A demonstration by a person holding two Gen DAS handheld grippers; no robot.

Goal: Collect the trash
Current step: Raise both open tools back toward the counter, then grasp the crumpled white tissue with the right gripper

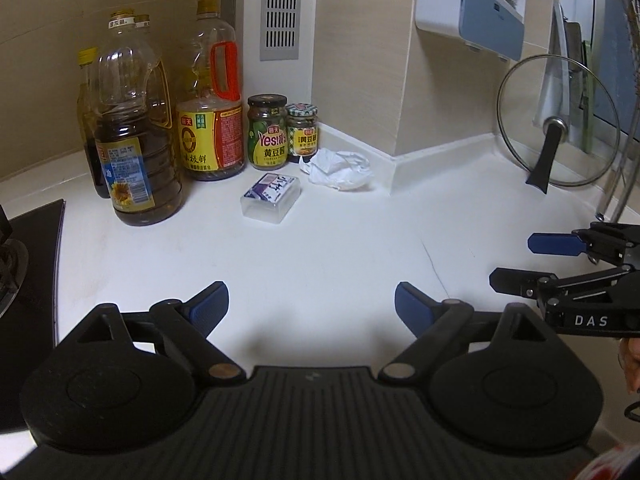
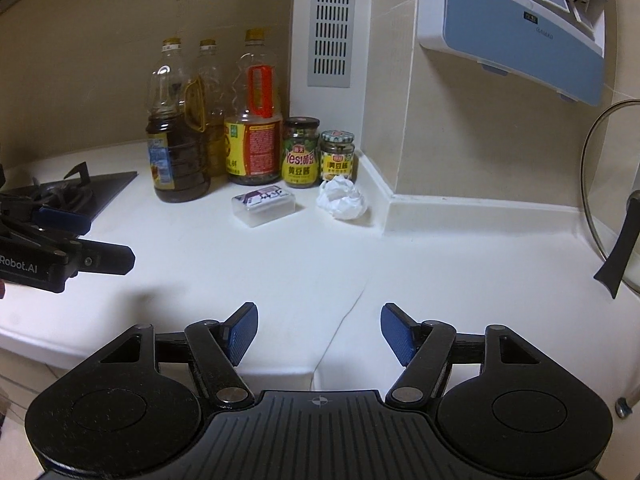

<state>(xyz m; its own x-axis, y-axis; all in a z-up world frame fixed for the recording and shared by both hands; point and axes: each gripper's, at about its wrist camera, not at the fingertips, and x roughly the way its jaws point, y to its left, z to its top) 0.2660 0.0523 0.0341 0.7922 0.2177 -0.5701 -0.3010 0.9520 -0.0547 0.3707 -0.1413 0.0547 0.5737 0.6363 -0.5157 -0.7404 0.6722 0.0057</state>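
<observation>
Crumpled tissue [image 1: 340,170] = the trash. Sits on the white surface [image 1: 320,248] at the far side, tucked into the corner where the wall kicks out, touching or just short of the small jar [image 1: 303,130] behind it; can't tell which. Bigger jar [image 1: 267,132] just left of that, clear box [image 1: 271,199] near-left of the wad and a little apart from it. Oil bottles [image 1: 132,128] further left, stove edge [image 1: 32,248] far left. Glass lid [image 1: 558,124] leans on the wall well to the right.

Wad is a loose lump, no real pointing end. In the left view it spreads a bit wider left-right than near-far, so long axis runs roughly along the back wall; in the right view it looks closer to round.

Left gripper [image 1: 312,304]: fingers spread wide, nothing between them, hovering over bare surface. Right gripper [image 2: 318,330]: fingers apart too, somewhat narrower, empty. No earlier view, so only the present gap is readable.

Key relation: from both, the tissue lies straight ahead and far, well apart, slightly right of centre for the left one, about centre for the right one. Right gripper looks a touch better lined up, though neither is clearly nearer. Judgement: reach fwd and down into the corner, fingers closing across the short axis, keeping clear of the small jar and the box
</observation>
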